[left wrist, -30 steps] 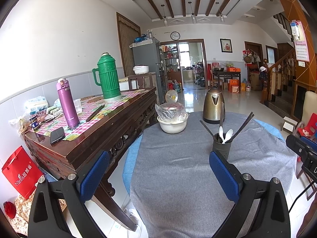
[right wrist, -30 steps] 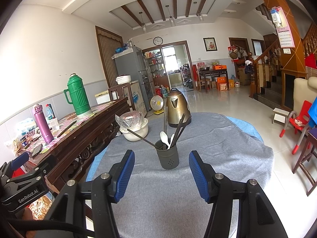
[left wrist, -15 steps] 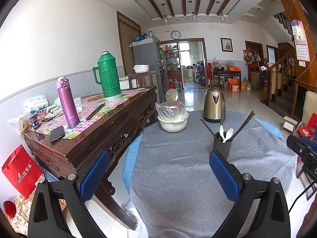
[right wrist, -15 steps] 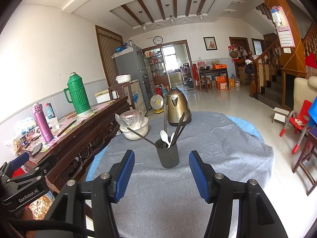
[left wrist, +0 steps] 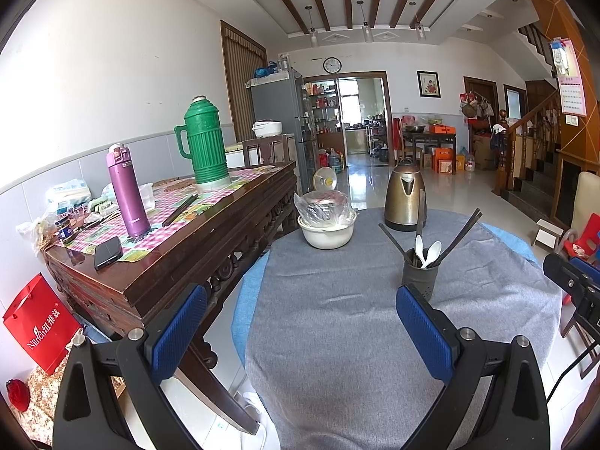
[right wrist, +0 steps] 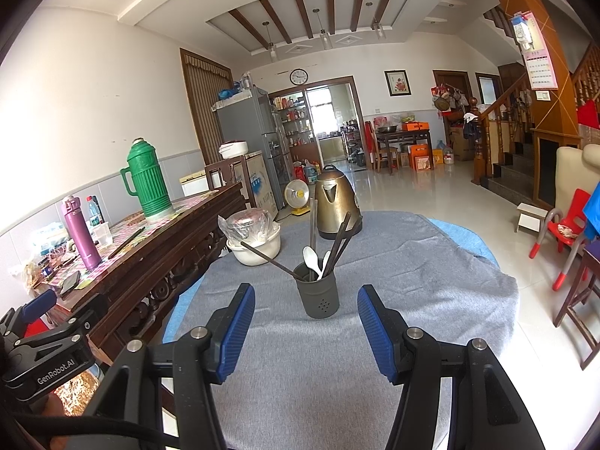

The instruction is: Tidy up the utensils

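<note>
While both grippers hover apart from load, right gripper (right wrist: 305, 317) jaws wide, empty, lined up on utensil holder (right wrist: 318, 291) mid-table; left gripper (left wrist: 300, 326) likewise agape, empty. Chopsticks (right wrist: 339, 242), spoons (right wrist: 312, 257) upright inside holder, judged stowed.

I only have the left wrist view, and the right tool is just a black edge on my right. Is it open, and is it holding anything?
Observer: The right tool is open, with nothing between its fingers.
Operator: What is it aimed at?
Observer: The utensil holder. It stands on the grey cloth beyond the fingertips, centred in the gap and untouched.
Operator: Is anything over on the left hidden from me?
Observer: Yes, a plastic bottle stands behind the purple flask on the sideboard.
</note>
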### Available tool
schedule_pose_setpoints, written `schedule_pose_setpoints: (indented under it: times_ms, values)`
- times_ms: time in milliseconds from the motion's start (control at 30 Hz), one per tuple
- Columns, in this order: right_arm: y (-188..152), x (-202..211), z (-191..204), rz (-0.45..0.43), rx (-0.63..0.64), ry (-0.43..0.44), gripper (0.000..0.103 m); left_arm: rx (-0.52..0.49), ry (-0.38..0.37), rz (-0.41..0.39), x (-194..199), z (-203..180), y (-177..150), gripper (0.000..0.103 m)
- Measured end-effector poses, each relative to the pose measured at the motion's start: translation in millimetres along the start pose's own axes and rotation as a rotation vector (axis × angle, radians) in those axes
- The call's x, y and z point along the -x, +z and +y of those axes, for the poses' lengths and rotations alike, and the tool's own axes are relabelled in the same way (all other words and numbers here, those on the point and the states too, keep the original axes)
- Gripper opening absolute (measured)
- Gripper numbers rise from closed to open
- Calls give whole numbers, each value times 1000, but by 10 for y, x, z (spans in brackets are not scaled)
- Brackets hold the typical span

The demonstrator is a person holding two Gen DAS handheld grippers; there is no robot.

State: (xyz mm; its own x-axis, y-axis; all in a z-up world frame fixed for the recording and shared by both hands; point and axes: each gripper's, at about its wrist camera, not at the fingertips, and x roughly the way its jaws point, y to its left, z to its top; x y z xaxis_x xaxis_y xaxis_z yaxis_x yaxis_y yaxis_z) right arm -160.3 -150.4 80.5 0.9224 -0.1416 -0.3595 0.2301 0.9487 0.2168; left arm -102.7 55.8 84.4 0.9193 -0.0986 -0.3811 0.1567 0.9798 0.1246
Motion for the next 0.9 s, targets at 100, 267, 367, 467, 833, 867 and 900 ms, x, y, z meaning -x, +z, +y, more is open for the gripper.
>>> schedule_pose_setpoints:
  times_ms: [100,267,367,467,833,867,900]
  values:
    - [0,-4,8,1,0,0,61,1,2,0,1,0,0,101]
    - [-9,-3,8,1,0,0,61,0,1,1,-3,5,-6,101]
    - [-10,-3,9,0,0,0,61,1,4,1,-4,7,-7,101]
    - [-11,-5,12,2,-1,1,61,0,2,2,-8,6,-15,101]
    - [-25,-18,36,-2,1,1,61,2,3,4,-18,9,-22,101]
    - [-26,-18,35,-1,1,1,61,4,4,6,-23,11,-26,101]
    - [-27,-16,33,-1,1,1,61,5,5,9,-30,12,-32,101]
